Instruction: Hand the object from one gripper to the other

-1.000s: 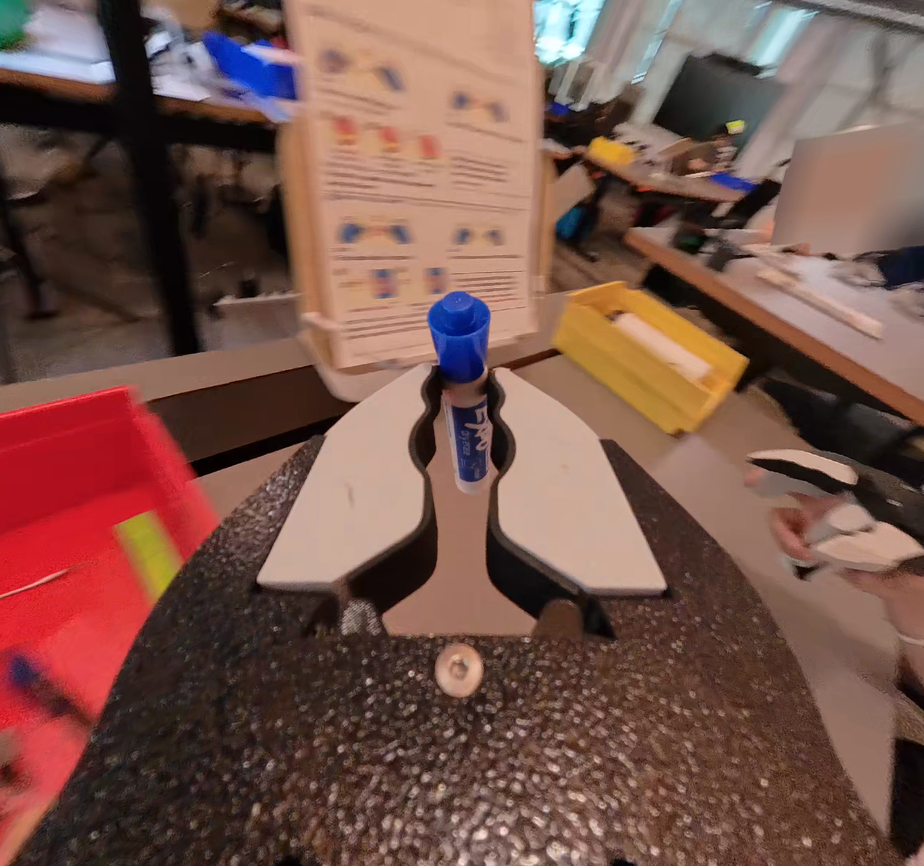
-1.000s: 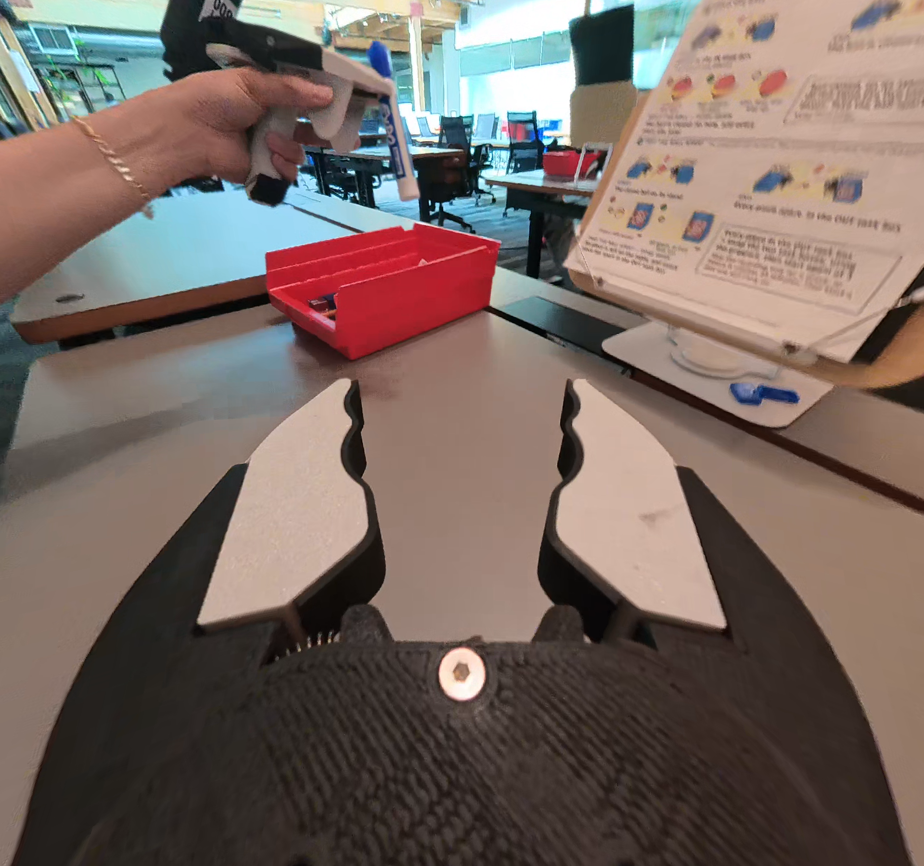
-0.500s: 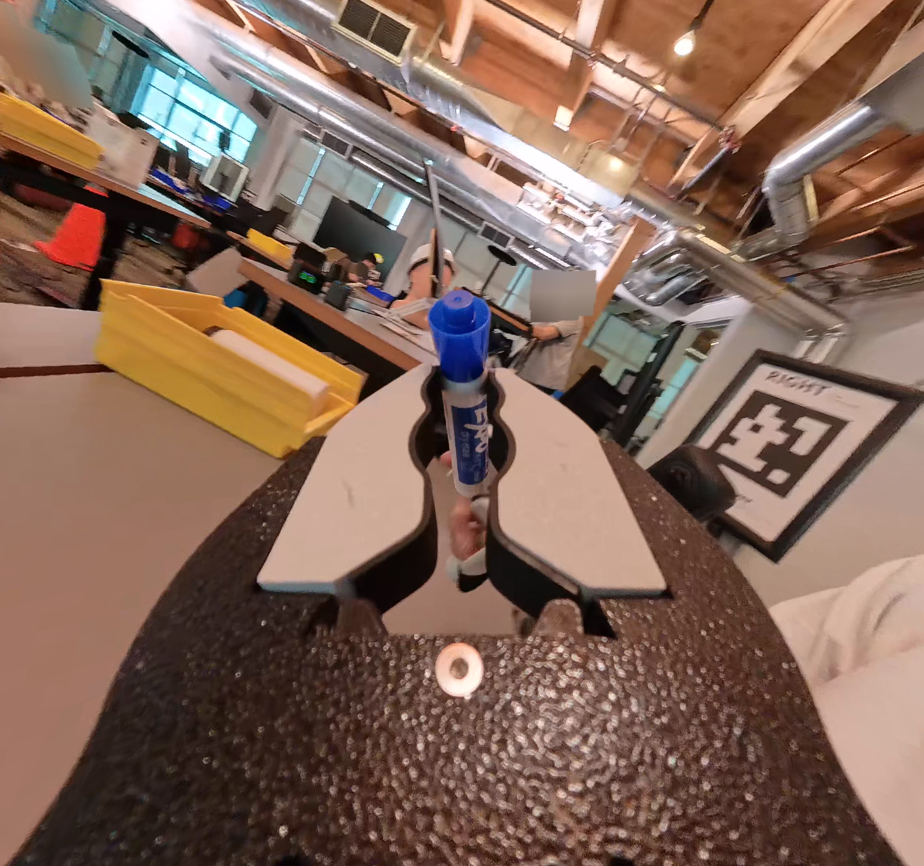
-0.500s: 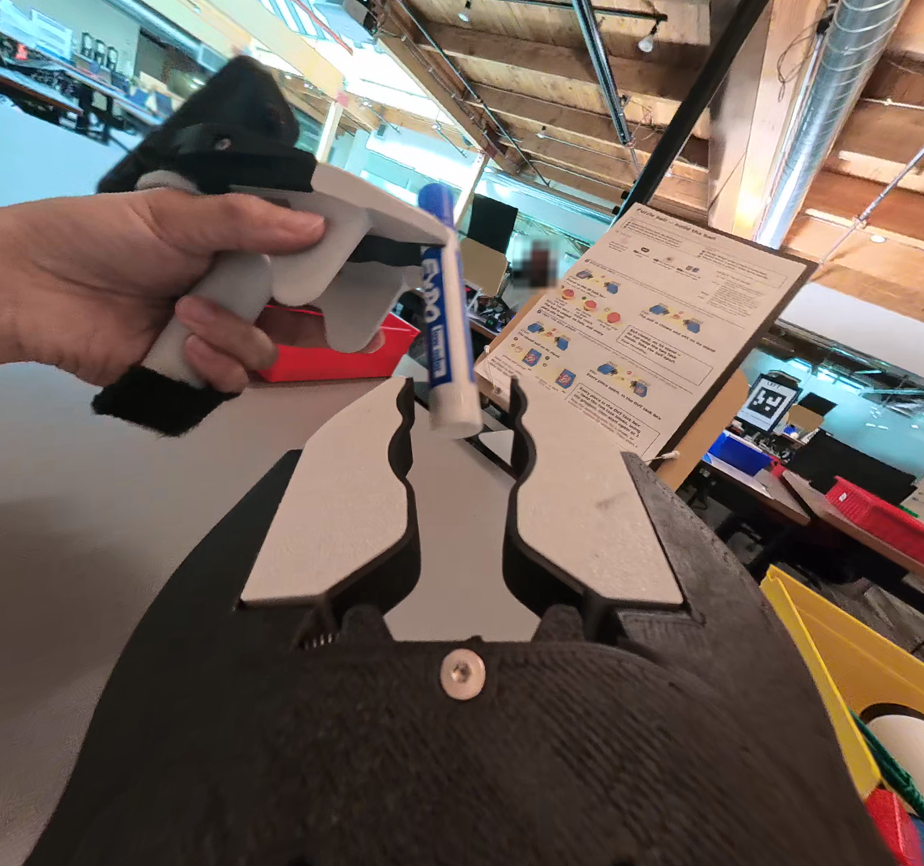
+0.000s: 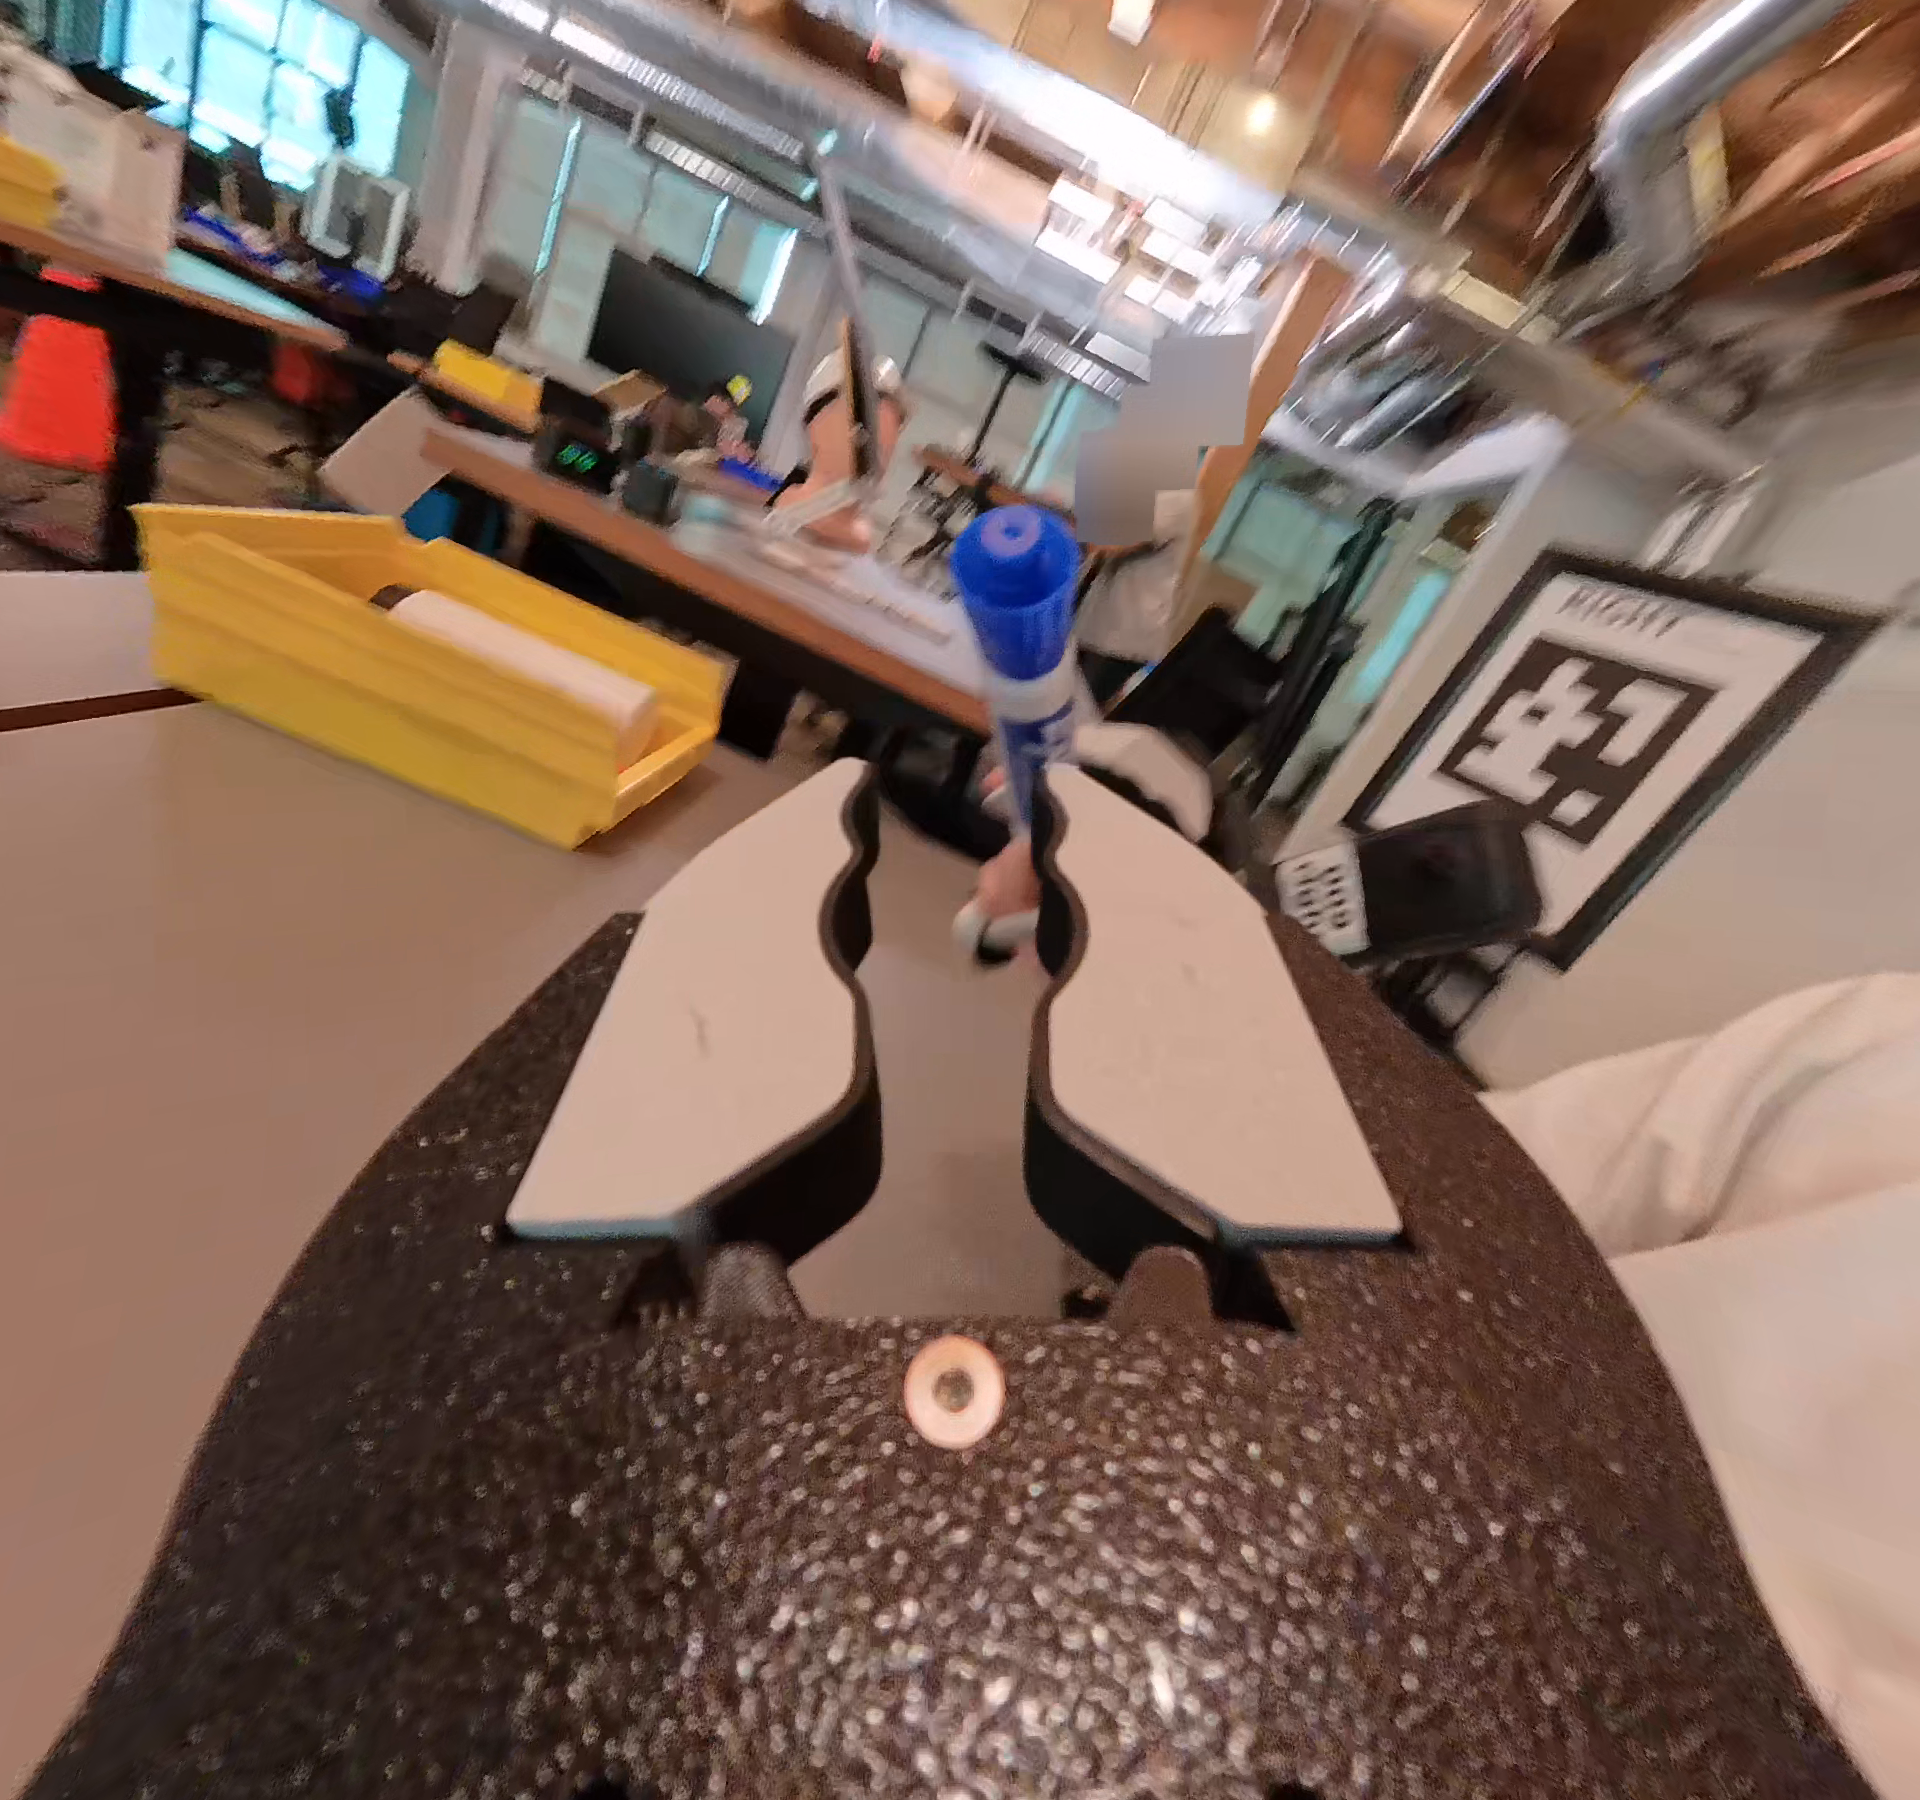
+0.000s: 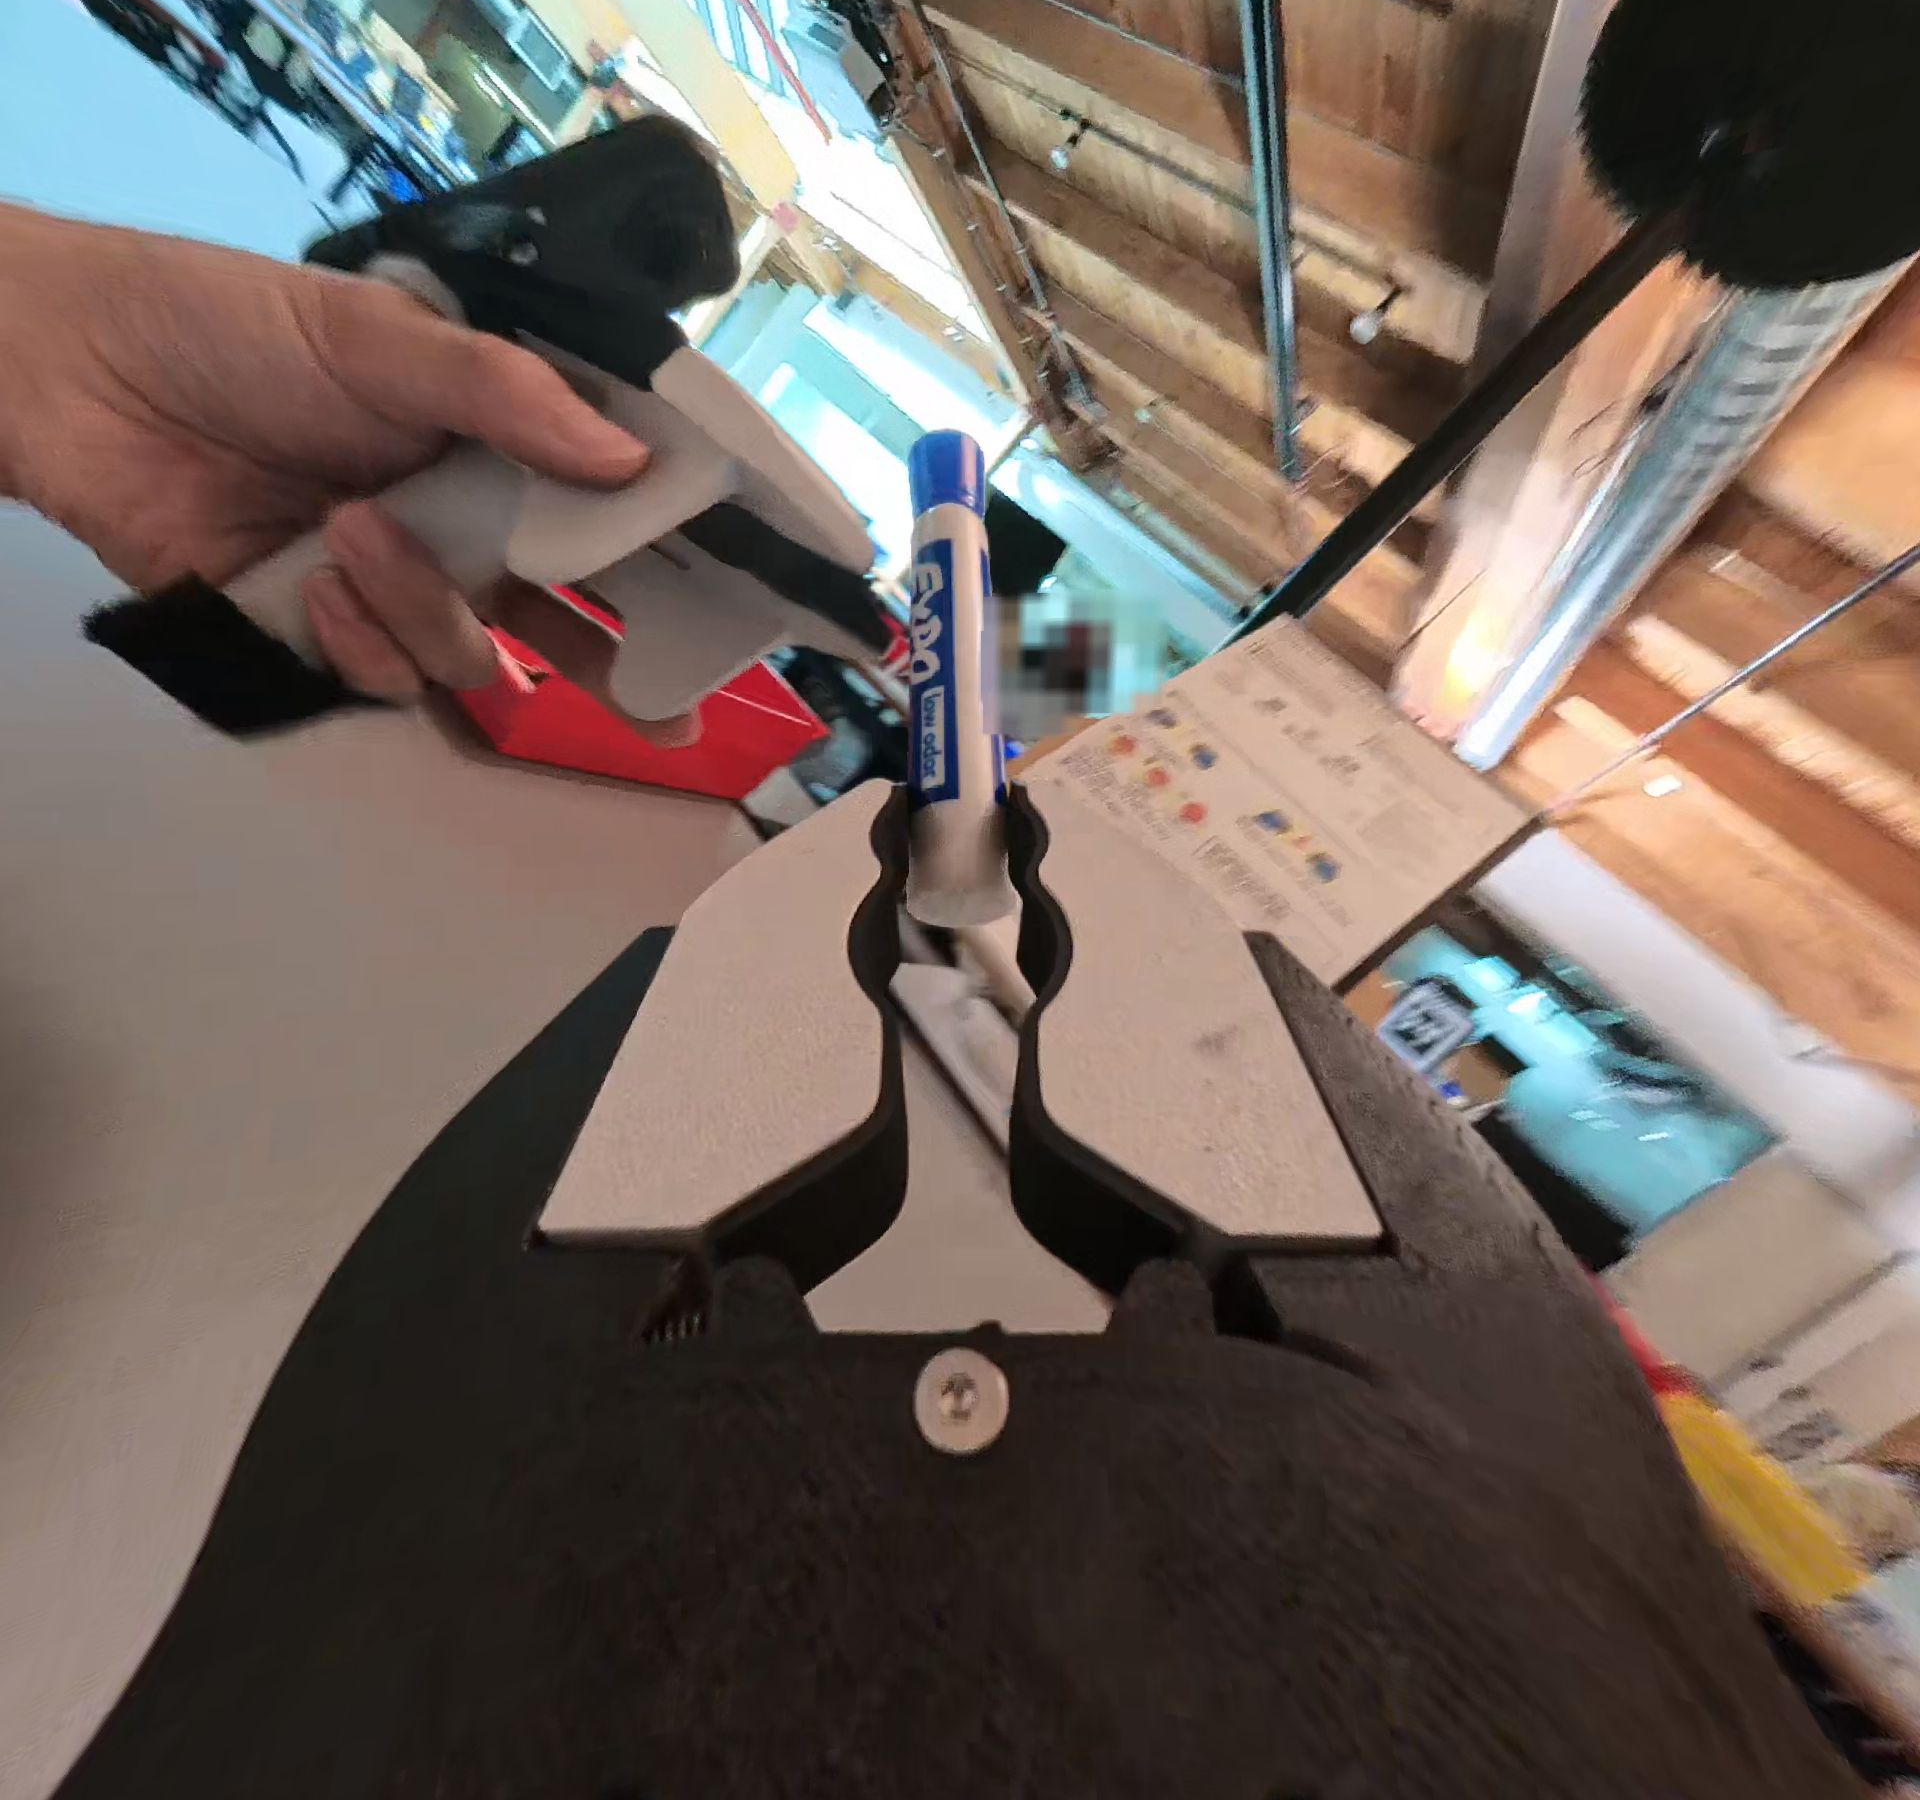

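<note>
A blue-capped white marker stands upright, cap on top. My right gripper is shut on the marker's white lower end, right at its fingertips. My left gripper is open, and the marker leans at the tip of its right finger with a clear gap to the left finger. In the right wrist view the left gripper, held by a hand, sits just left of the marker's upper half with its jaws apart. The right gripper shows partly behind the marker in the left wrist view.
A yellow bin with a white roll sits on the grey table to the left. A red bin and a tilted instruction board stand behind the marker. A white sleeve is at the right. The gap from one gripper's tips to the other's is roughly 6 cm.
My left gripper has opened and let go of the marker. My right gripper has closed on the marker's lower end. Both views have tilted further upward.
</note>
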`<action>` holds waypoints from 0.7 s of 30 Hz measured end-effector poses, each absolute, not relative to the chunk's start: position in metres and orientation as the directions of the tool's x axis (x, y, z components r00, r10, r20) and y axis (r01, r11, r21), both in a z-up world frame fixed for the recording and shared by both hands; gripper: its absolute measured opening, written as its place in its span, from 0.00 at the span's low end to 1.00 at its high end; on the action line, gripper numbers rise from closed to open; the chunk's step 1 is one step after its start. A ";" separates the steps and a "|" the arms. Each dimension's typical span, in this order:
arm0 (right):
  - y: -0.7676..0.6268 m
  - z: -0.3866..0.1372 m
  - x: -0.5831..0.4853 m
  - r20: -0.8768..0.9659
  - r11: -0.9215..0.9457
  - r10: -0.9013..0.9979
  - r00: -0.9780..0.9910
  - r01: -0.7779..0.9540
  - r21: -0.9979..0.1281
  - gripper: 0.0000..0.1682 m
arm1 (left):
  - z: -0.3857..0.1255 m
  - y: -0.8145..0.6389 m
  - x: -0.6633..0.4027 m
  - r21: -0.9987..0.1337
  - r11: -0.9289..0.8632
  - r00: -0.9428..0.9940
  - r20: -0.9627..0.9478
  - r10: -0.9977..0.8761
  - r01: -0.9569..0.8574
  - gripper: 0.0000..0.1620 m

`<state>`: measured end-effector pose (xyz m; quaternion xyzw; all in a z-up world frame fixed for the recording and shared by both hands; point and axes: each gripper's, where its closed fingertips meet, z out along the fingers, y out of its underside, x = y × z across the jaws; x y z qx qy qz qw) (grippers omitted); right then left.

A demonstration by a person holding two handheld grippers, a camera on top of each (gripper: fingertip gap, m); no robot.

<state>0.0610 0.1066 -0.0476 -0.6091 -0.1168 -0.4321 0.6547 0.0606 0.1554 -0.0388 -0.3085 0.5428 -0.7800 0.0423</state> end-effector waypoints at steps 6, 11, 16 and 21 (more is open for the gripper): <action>0.096 -0.059 0.052 0.904 -0.300 -0.316 0.287 0.874 -0.382 0.11 | -0.045 0.167 0.039 -0.947 -0.177 -0.798 0.321 -0.511 -0.267 0.21; 0.100 -0.073 0.034 0.944 -0.277 -0.216 0.248 0.912 -0.303 0.11 | -0.077 0.153 0.032 -0.933 0.038 -0.805 0.287 -0.520 -0.358 0.20; 0.099 -0.076 0.032 0.959 -0.271 -0.157 0.237 0.923 -0.273 0.10 | -0.075 0.145 0.024 -0.932 0.028 -0.836 0.310 -0.452 -0.361 0.16; 0.101 -0.081 0.037 0.975 -0.308 -0.110 0.195 0.926 -0.220 0.11 | -0.076 0.146 0.023 -0.931 0.005 -0.854 0.333 -0.401 -0.366 0.11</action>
